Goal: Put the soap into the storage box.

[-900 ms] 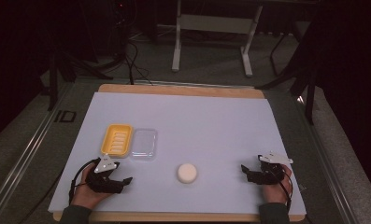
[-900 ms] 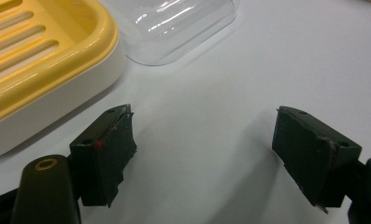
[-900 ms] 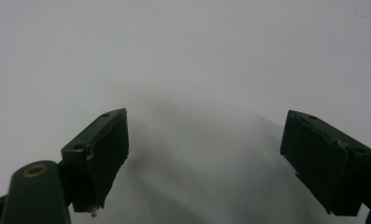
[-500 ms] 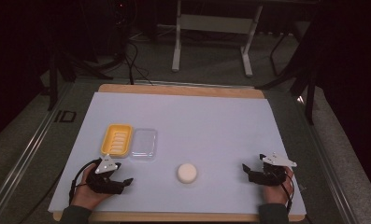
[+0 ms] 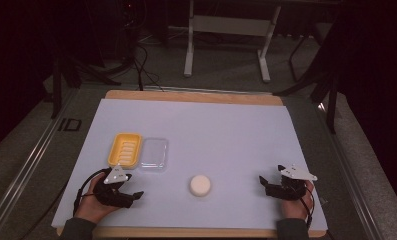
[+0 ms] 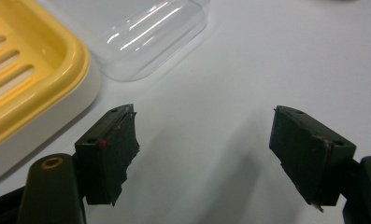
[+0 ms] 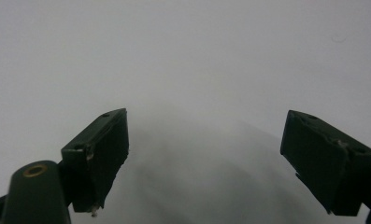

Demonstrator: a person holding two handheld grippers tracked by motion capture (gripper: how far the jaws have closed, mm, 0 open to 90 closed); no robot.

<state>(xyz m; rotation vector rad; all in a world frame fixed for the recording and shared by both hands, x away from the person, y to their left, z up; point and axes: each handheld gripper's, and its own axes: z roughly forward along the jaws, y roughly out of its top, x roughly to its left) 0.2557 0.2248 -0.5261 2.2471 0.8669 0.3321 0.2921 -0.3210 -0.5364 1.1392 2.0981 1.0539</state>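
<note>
A pale sheet [image 5: 226, 135] covers the wooden table, with dark floor and a metal stand beyond. In the high view the left gripper [image 5: 131, 196] rests at seven o'clock of the sheet, the right gripper [image 5: 264, 184] at four o'clock, a round white soap [image 5: 200, 185] between them at six. The left gripper view adds detail: the yellow soap dish [image 6: 29, 74] at ten o'clock and its clear lid [image 6: 150, 32] at twelve, jaws spread, empty. The right gripper view shows bare sheet, jaws parted wide, holding nothing.
</note>
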